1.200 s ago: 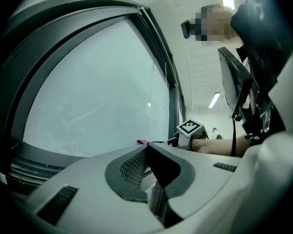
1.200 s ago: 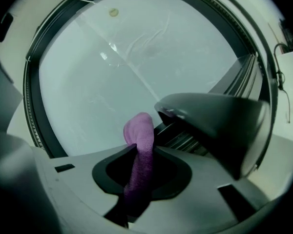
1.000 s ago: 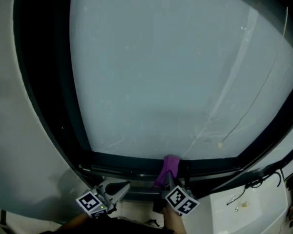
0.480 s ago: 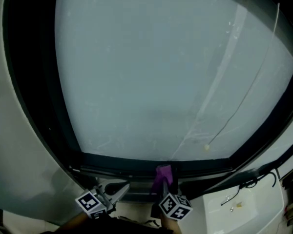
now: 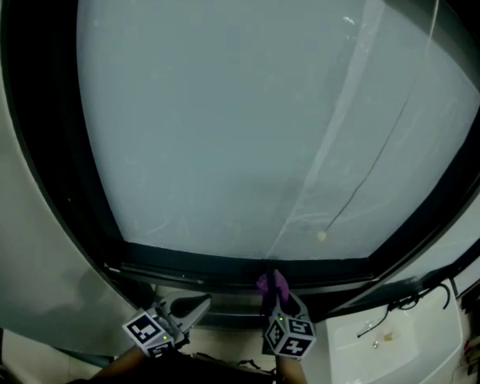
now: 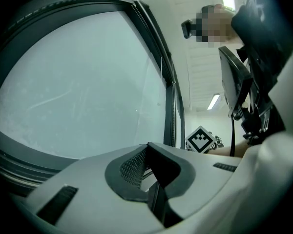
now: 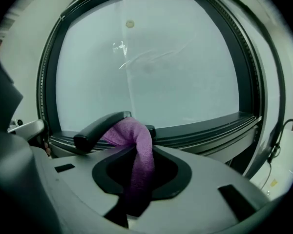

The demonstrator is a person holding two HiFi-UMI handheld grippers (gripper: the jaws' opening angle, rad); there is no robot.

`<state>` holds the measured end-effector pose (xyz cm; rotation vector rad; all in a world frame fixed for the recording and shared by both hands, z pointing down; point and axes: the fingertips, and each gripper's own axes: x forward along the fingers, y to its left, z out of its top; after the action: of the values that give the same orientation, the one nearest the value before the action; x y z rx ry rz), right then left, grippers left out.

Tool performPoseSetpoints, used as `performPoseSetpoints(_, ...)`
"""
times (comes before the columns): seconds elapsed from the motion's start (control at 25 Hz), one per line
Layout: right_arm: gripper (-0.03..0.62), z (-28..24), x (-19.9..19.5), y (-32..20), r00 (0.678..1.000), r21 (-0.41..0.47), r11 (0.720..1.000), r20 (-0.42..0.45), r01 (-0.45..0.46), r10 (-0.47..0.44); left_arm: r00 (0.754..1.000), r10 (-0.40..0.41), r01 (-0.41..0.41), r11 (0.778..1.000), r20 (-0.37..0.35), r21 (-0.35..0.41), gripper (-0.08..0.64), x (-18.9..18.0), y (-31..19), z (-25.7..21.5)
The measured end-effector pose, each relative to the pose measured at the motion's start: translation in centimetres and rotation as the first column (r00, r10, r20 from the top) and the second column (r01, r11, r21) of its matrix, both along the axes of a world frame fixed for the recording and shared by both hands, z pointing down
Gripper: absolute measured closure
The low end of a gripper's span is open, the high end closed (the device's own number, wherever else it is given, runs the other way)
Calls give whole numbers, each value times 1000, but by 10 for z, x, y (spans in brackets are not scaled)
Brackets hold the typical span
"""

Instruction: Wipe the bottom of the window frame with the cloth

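The window's dark bottom frame [image 5: 192,263] runs under the frosted glass [image 5: 248,118]; in the right gripper view the bottom frame [image 7: 210,126] lies just ahead of the jaws. My right gripper [image 5: 274,288] is shut on a purple cloth [image 5: 270,283], whose tip stands just below the frame's middle. Up close, the cloth [image 7: 139,145] bulges between the fingertips of that gripper [image 7: 136,126] and hangs down into its throat. My left gripper [image 5: 194,306] hovers lower left of the frame, jaws together with nothing in them [image 6: 146,147].
A thin cord with a small bead [image 5: 322,235] hangs on the glass. A white ledge [image 5: 400,338] with a black cable [image 5: 424,294] sits at the lower right. A pale wall [image 5: 24,254] flanks the window on the left.
The right gripper and cloth have drawn back a little, from touching the frame at the glass edge to just below it, and shifted slightly left. The left gripper has stayed put.
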<state>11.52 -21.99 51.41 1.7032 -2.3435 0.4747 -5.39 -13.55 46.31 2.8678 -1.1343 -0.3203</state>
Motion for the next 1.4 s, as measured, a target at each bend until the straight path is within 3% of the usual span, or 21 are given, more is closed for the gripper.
performPoseSetpoints(0.2,508,-5,16,-14,999,-29,999,23,38,-37,1000,-26,26,1000,1,-13,563,7,1,3)
performPoseSetpoints(0.8,508,-24,11,-39,972,-33,991,-195,128,-132,998,-64,64,998,8,3,563,13,-10,-2)
performPoseSetpoints(1.2,508,-43,12,-54,979,-4,993,-169,117,-116,996,-89,89,996,-3,-8,563,7,-8,2)
performPoseSetpoints(1.4,506,-36,1,-57,934,-25,988,-325,150,-150,995,-98,98,995,3,-10,563,4,-9,3)
